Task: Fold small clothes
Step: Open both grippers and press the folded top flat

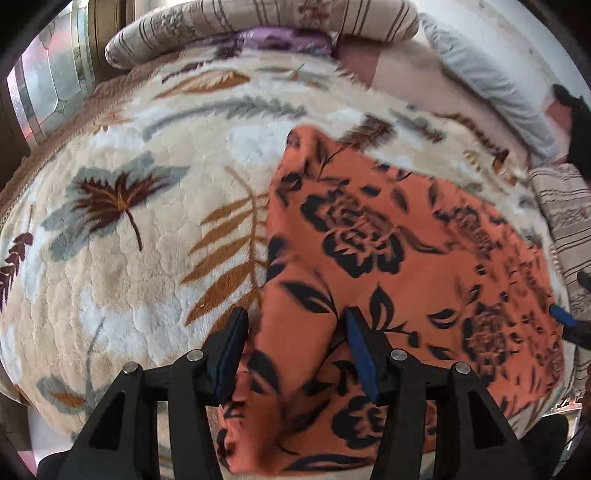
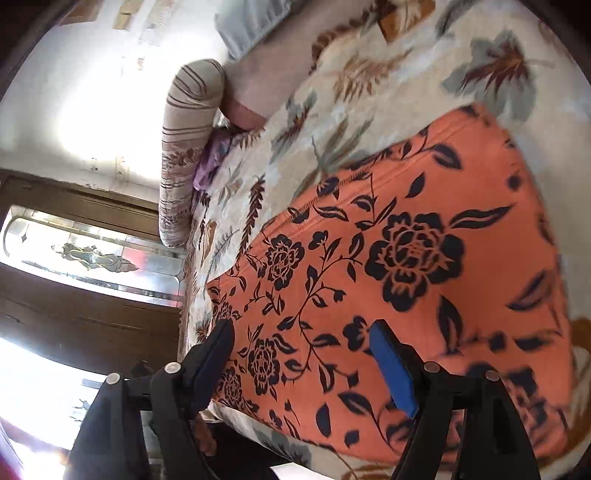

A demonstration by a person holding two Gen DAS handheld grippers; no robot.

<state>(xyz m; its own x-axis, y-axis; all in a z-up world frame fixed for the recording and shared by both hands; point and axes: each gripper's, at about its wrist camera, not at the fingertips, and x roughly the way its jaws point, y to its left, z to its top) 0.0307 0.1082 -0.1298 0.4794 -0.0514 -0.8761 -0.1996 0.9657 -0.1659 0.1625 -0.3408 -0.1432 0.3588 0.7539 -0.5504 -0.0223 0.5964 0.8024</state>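
An orange garment with a black flower print (image 1: 388, 251) lies spread flat on the bed. In the left wrist view my left gripper (image 1: 295, 314) hangs open over the garment's left edge. A raised fold of the cloth sits between its blue pads without being pressed. One blue fingertip of my right gripper (image 1: 563, 315) shows at the garment's right edge. In the right wrist view the garment (image 2: 406, 258) fills the middle. My right gripper (image 2: 303, 325) stands wide open above it, and its pads touch nothing.
A cream fleece blanket with a leaf pattern (image 1: 140, 229) covers the bed. A striped bolster (image 1: 258, 26) and a purple cloth (image 1: 280, 38) lie at the far end, with a grey pillow (image 1: 480, 77) beside them. A mirrored wooden wardrobe (image 2: 85, 254) stands past the bed.
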